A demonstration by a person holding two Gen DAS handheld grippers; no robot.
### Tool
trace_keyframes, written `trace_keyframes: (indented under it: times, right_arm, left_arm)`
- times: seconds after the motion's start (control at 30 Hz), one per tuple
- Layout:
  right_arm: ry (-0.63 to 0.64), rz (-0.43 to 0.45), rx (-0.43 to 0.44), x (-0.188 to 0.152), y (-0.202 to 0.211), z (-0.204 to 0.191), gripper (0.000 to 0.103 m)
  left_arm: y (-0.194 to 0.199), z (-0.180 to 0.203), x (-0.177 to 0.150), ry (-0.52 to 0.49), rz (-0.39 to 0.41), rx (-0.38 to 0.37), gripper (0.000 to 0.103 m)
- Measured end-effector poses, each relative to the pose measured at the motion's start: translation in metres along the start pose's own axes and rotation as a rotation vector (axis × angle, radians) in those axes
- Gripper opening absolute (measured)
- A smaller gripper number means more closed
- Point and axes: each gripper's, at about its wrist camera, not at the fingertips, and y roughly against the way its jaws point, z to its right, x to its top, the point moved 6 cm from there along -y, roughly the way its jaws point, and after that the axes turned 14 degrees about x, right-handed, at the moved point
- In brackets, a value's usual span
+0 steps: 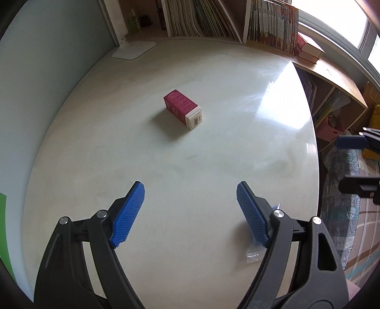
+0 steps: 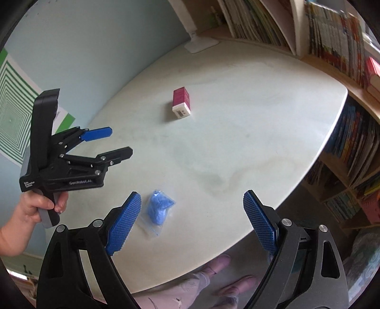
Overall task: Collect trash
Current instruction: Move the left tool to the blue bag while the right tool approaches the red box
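A small magenta and white box [image 1: 183, 109] lies on its side in the middle of the pale table [image 1: 166, 178]; it also shows in the right wrist view [image 2: 181, 102]. A clear plastic bag with something blue in it [image 2: 158, 210] lies near the table's front edge, just right of my right gripper's left finger; only its edge shows in the left wrist view [image 1: 255, 253], behind my left gripper's right finger. My left gripper [image 1: 191, 211] is open and empty above the table, well short of the box; it also shows in the right wrist view [image 2: 118, 142]. My right gripper [image 2: 192, 218] is open and empty.
A white lamp base [image 1: 134, 50] stands at the table's back left. Shelves of books [image 1: 213, 19] run along the back and right. The table's right edge [image 1: 313, 133] drops to a patterned rug. The person's legs [image 2: 190, 285] show below the front edge.
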Motion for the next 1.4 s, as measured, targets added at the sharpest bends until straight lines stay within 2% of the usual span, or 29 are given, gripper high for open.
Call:
trace_keyframes:
  times: [0.2,0.33,0.47,0.6,0.73,0.87,1.1,1.17,1.3,1.4]
  right_arm:
    - [0.168,-0.094,0.008,0.056,-0.031,-0.014,0.087]
    - [0.262,-0.157,0.05,0.091,-0.059,-0.016,0.087]
    - [0.336,-0.236,0.102,0.117,-0.09,-0.012,0.087]
    - [0.433,-0.326,0.184,0.138,-0.118,-0.014,0.087]
    - [0.536,-0.396,0.248,0.15,-0.13,-0.02,0.087]
    - [0.571,-0.435,0.287,0.157,-0.136,-0.022,0.087]
    - [0.661,-0.458,0.257,0.154,-0.141,-0.028,0.087]
    - [0.662,-0.475,0.248,0.152,-0.143,-0.026,0.087]
    - [0.681,-0.536,0.249,0.154,-0.152,-0.02,0.087]
    - [0.704,-0.605,0.288,0.155,-0.167,-0.019,0.087]
  left_arm:
    - [0.006,-0.008,-0.031,0.063,-0.041,-0.009,0.078]
    - [0.008,-0.005,-0.05,0.13,-0.09,0.011,0.078]
    - [0.009,0.003,-0.059,0.241,-0.143,0.03,0.078]
    - [0.004,0.01,-0.065,0.424,-0.217,0.081,0.078]
    - [0.004,0.014,-0.075,0.63,-0.288,0.132,0.078]
    - [0.016,0.013,-0.084,0.766,-0.318,0.181,0.078]
    - [0.033,0.013,-0.097,0.86,-0.298,0.233,0.078]
    - [0.035,0.017,-0.1,0.886,-0.317,0.244,0.078]
    - [0.039,0.025,-0.105,0.995,-0.345,0.24,0.078]
    - [0.039,0.032,-0.106,1.088,-0.373,0.253,0.078]
